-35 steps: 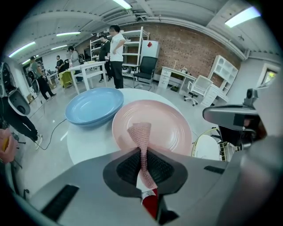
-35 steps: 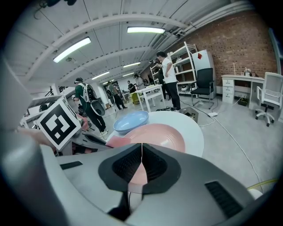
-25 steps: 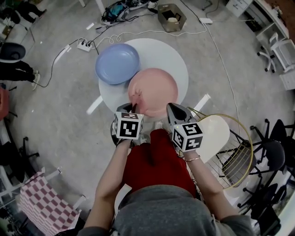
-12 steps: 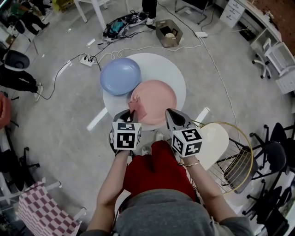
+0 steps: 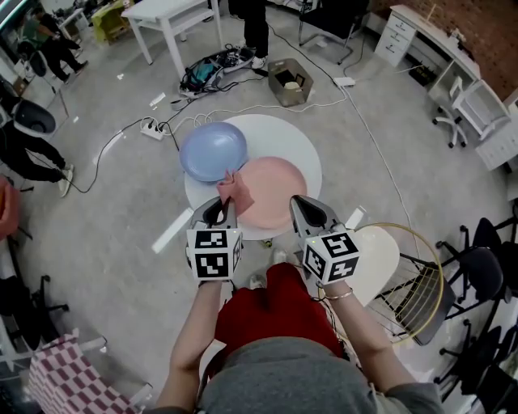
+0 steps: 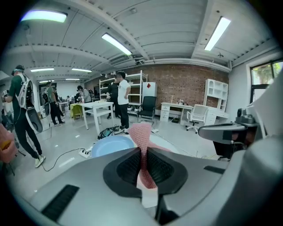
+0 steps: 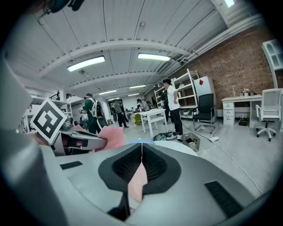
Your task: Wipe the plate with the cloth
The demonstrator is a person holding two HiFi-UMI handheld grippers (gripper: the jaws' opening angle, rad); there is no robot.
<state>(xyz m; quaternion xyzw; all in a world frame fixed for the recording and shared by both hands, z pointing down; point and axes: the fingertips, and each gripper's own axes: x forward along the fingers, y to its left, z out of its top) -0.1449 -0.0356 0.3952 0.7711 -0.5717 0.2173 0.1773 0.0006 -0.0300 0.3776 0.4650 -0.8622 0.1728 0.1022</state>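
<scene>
A pink plate (image 5: pixel 275 192) and a blue plate (image 5: pixel 213 150) lie on a round white table (image 5: pixel 297 139). My left gripper (image 5: pixel 220 207) is shut on a pink cloth (image 5: pixel 235 192), which hangs raised over the pink plate's left edge. In the left gripper view the cloth (image 6: pixel 142 137) stands pinched between the jaws, with the blue plate (image 6: pixel 111 145) behind it. My right gripper (image 5: pixel 307 207) hovers at the pink plate's near right edge, shut on nothing. In the right gripper view the jaws meet, and the pink plate (image 7: pixel 138 185) shows below them.
A wire chair with a white seat (image 5: pixel 380 247) stands right of the table. On the floor beyond it are a power strip with cables (image 5: pixel 151 128), a cardboard box (image 5: pixel 290 82) and a bag (image 5: pixel 212 61). Further back stand a white table (image 5: pixel 170 13) and people. Office chairs (image 5: pixel 477 105) line the right.
My left gripper has lifted the cloth off the pink plate and carried it left toward the blue plate. Both grippers have drawn back from the table, and the view has widened.
</scene>
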